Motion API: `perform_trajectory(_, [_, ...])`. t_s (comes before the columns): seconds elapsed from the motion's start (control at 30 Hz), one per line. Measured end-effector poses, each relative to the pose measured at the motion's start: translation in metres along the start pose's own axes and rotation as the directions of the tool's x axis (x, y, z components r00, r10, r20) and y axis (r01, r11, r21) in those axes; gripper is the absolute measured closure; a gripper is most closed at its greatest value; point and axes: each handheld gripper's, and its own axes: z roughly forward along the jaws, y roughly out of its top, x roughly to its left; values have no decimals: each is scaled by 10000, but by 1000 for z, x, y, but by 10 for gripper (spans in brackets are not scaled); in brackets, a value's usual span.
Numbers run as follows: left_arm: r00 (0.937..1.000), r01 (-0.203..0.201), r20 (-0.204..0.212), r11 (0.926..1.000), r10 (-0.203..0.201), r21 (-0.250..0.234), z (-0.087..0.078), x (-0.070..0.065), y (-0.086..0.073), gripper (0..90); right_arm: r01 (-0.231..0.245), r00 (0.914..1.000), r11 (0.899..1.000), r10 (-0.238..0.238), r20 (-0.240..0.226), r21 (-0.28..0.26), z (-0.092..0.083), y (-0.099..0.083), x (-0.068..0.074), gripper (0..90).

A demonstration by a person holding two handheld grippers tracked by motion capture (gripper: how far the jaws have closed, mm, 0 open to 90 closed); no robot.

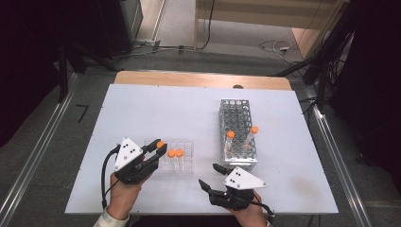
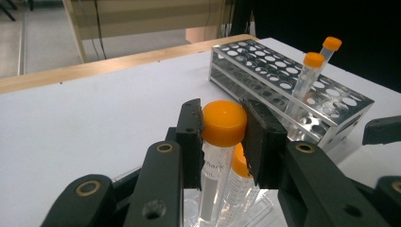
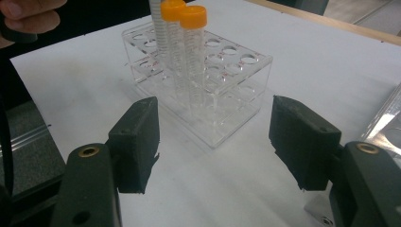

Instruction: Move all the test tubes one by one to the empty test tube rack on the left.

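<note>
From above, my left gripper (image 1: 158, 150) sits near the front-left part of the tabletop (image 1: 156, 111), clenched on the orange cap of a tube (image 1: 161, 144) at the left end of the clear rack (image 1: 185, 163). Two more capped tubes (image 1: 175, 152) stand just beside it in that rack. My right gripper (image 1: 211, 176) rests near the front edge, jaws spread and empty, just in front of the metal rack (image 1: 238, 124), which carries two tubes (image 1: 230, 138) at its near end.

In the left gripper view, my pads press both sides of the cap (image 2: 223, 122); the tube hangs upright below them, with another tube close behind it. The metal rack (image 2: 288, 87) lies beyond, toward the right.

In the right gripper view, my jaws stand wide apart with nothing between them; the clear rack (image 3: 227, 101) and its tubes (image 3: 194, 56) stand ahead.
</note>
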Motion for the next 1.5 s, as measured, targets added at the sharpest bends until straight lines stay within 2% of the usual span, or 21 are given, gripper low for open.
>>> perform_trajectory(0.6, [9999, 129, 60, 9997, -130, 199, 1, 1, -6, 682, 0, 10000, 10000, 0, 61, -8, -2, -1, -1, 327])
perform_trajectory(0.83, [9998, 120, 174, 9998, -123, 169, -1, 1, -5, 644, -4, 10000, 10000, 4, 62, -25, -2, -1, -1, 328])
perform_trajectory(1.03, [9987, 370, 355, 9993, -371, 28, -3, 1, -4, 559, -30, 9999, 10000, 31, 101, -46, -3, 0, -2, 328])
perform_trajectory(1.2, [9969, 721, 325, 9974, -718, -85, -4, 2, -2, 392, -73, 9997, 9999, 75, 243, -87, -3, 0, -6, 328])
perform_trajectory(1.3, [9969, 758, 212, 9971, -756, -103, -4, 2, -2, 319, -172, 9990, 9998, 177, 399, -126, -5, 0, -10, 331])
perform_trajectory(1.5, [9959, 893, 176, 9958, -889, -210, -5, 2, -1, 275, -294, 9968, 9992, 313, 740, -263, -8, 0, -21, 341])
